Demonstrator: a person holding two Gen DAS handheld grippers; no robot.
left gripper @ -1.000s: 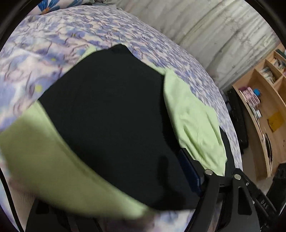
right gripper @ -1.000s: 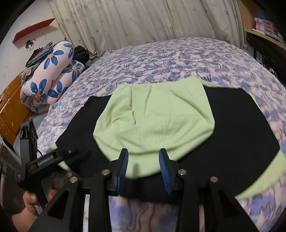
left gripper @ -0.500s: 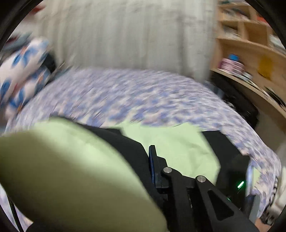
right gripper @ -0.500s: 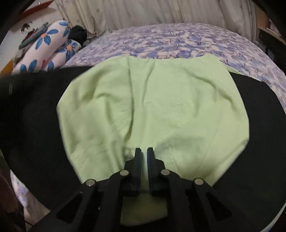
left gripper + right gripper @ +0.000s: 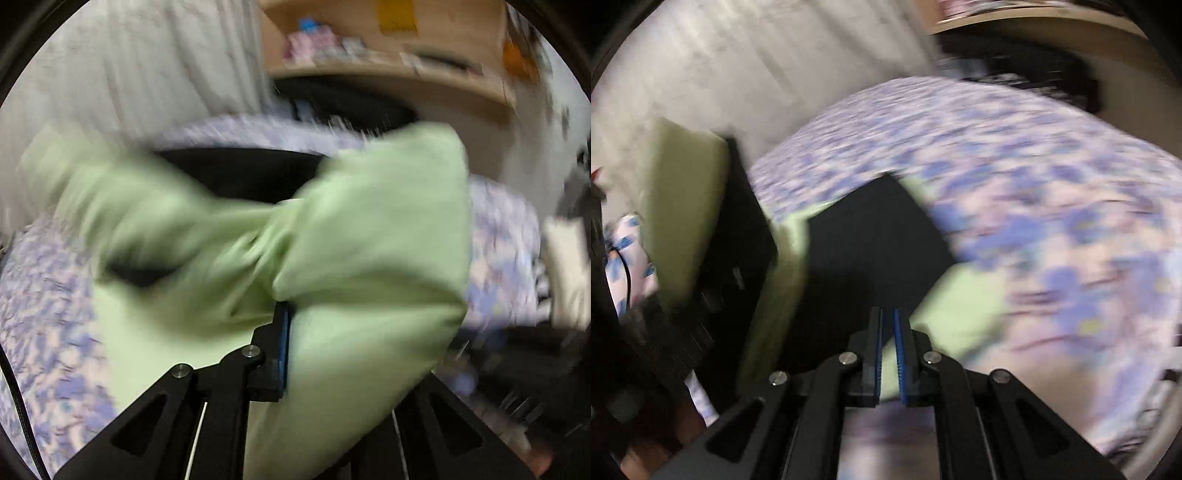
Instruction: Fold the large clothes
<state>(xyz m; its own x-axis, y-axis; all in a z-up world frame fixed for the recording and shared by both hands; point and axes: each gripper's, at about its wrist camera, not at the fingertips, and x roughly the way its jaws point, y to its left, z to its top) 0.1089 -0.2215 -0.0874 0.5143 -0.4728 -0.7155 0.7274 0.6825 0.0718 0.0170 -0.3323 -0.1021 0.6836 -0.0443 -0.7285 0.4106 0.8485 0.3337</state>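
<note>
Both wrist cams sit right behind their tongs, tilted down, v. close to the green-black garment (image 5: 369,258) on the bed (image 5: 1034,184). Shared: garment, bed, curtain (image 5: 738,66).

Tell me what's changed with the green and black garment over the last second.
Both hand-held grippers closed on the green and black garment and lifted its near edge off the floral bedspread: left hand-held gripper, right hand-held gripper. The bedspread and the rest of the garment stayed flat.

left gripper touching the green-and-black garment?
Touching. Left wrist view: the garment bunches around the left gripper and drapes over its blue pad.
</note>
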